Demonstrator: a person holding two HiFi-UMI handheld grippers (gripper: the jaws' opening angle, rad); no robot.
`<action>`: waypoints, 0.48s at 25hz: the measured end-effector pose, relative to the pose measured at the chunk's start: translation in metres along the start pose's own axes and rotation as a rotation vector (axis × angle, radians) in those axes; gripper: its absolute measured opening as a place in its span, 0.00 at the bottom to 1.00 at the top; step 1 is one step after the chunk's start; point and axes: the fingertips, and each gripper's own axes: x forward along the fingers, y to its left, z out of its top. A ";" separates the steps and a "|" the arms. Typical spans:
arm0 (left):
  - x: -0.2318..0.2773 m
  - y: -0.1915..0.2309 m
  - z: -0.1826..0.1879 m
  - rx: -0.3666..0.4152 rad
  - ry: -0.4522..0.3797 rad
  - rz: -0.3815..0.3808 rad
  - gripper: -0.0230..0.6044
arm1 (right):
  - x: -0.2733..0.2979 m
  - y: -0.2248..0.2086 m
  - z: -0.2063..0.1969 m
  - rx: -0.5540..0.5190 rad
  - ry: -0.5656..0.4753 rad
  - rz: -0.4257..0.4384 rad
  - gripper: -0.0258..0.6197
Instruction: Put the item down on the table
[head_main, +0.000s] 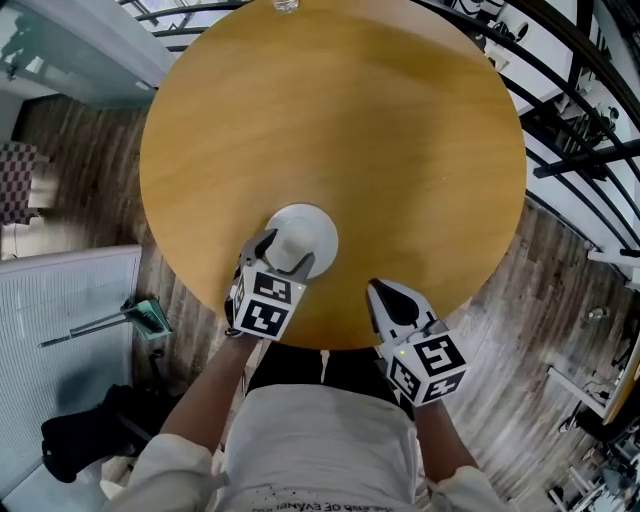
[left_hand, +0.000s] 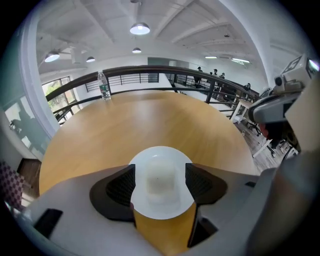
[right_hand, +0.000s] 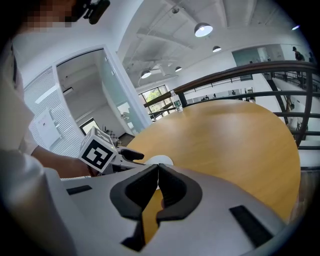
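A white round item (head_main: 303, 235) with a raised middle rests low on the near part of the round wooden table (head_main: 400, 150). My left gripper (head_main: 286, 253) straddles it from the near side. In the left gripper view the item (left_hand: 161, 180) fills the gap, and the pads (left_hand: 124, 186) press in at both sides of its raised middle. My right gripper (head_main: 373, 291) hangs at the table's near edge, to the right of the item, with its jaws together and nothing between them. The right gripper view shows those jaws (right_hand: 157, 169) touching, with the left gripper's marker cube (right_hand: 97, 150) beyond them.
A clear water bottle (left_hand: 104, 86) stands at the table's far edge. Dark railings (head_main: 590, 130) curve around the far right side. The person's legs and pale shirt (head_main: 320, 440) are close against the near edge. A white panel (head_main: 60, 320) stands on the floor to the left.
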 end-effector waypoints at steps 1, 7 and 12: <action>-0.006 0.001 0.001 -0.007 -0.018 0.004 0.56 | 0.000 0.003 0.002 -0.010 -0.002 0.005 0.08; -0.054 0.004 0.004 -0.025 -0.128 0.054 0.32 | -0.005 0.029 0.012 -0.089 0.007 0.041 0.08; -0.113 -0.009 0.016 -0.033 -0.249 0.045 0.11 | -0.009 0.054 0.018 -0.158 0.016 0.062 0.08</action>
